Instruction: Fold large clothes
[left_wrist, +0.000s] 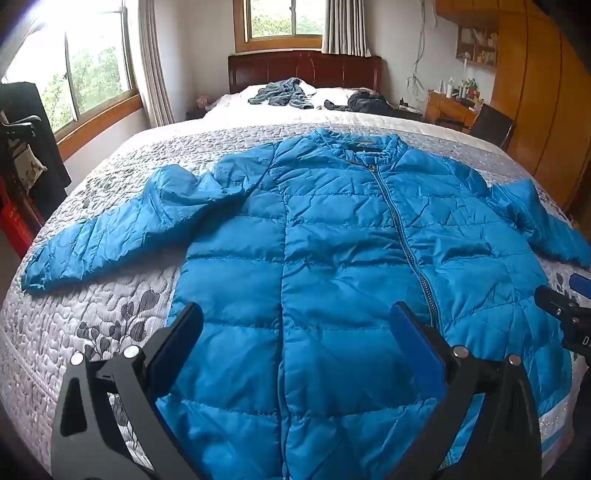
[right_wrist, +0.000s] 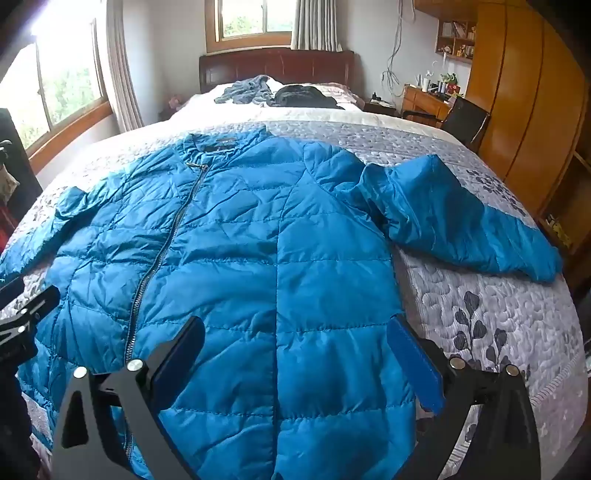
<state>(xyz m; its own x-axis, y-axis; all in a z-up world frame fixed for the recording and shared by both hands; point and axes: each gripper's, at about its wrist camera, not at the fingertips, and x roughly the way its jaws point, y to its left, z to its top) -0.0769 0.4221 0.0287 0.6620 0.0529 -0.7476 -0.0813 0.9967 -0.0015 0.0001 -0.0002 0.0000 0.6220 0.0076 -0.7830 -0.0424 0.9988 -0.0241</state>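
Blue quilted jacket zipped flat on the bedspread beneath my left claw and right claw, both released, holding nothing

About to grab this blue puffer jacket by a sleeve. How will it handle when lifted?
The blue puffer jacket looks floppy: its sleeve lies bent and crumpled, so it will probably sag from any pinch point. The quilted, puffy panels suggest it is light for its bulk. The shiny shell may be slippery against the bedspread, so it will likely slide rather than stay put when dragged.
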